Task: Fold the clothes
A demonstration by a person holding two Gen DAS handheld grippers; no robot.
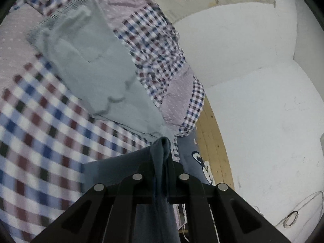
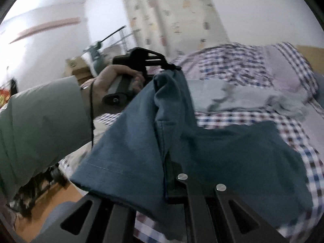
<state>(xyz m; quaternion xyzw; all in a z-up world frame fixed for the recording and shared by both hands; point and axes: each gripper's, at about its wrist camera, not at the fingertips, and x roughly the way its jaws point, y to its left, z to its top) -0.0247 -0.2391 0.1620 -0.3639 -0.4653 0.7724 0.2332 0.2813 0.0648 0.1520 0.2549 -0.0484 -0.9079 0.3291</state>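
Note:
A dark blue garment (image 2: pixel 222 154) hangs stretched between both grippers above the bed. In the left wrist view, my left gripper (image 1: pixel 162 158) is shut on a bunched corner of the blue garment (image 1: pixel 160 147). The right wrist view shows that left gripper (image 2: pixel 173 67) held by a hand (image 2: pixel 113 85) in a grey-green sleeve (image 2: pixel 40 121), pinching the cloth's raised corner. My right gripper (image 2: pixel 167 166) is shut on another edge; the cloth drapes over and hides its left finger. A light grey garment (image 1: pixel 91 64) (image 2: pixel 243 97) lies flat on the bed beyond.
A checked and dotted bedspread (image 1: pixel 40 131) (image 2: pixel 232 68) covers the bed. Its wooden frame (image 1: pixel 214 141) runs beside a white wall (image 1: pixel 263 101). A printed cushion (image 1: pixel 198 158) sits at the bed's edge. Cardboard boxes (image 2: pixel 77 68) and a patterned curtain (image 2: pixel 172 16) stand behind.

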